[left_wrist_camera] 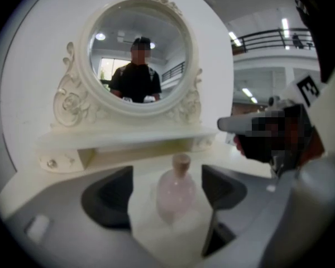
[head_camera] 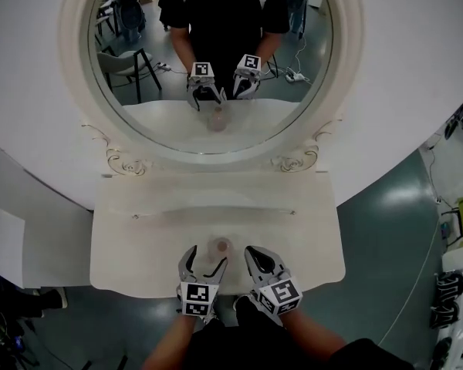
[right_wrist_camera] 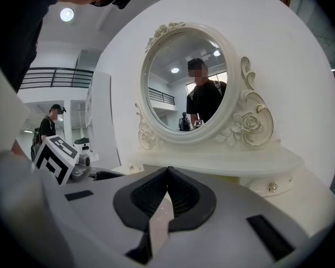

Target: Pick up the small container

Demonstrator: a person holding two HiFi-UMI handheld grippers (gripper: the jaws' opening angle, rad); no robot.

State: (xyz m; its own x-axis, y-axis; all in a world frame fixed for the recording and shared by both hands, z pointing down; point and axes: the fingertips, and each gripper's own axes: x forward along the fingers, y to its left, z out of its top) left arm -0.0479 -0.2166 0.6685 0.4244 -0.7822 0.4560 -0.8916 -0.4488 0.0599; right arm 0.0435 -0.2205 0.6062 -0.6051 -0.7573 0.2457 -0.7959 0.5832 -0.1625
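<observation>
The left claw (head_camera: 204,259) is spread at the front edge of the tabletop (head_camera: 131,245). The container (left_wrist_camera: 176,194) stands upright between its jaws, and neither pad seems to touch it. The claw body cuts off its base. It is a small, pale pink, round-bellied bottle with a short neck and cap, blurred and faint against the cream top. Just beside, the right claw (right_wrist_camera: 167,172) is pressed together on nothing.

One small container (head_camera: 220,246); two claws: left claw (head_camera: 206,259), right claw (head_camera: 251,251); one mirror (head_camera: 216,21); one table (head_camera: 139,241).
</observation>
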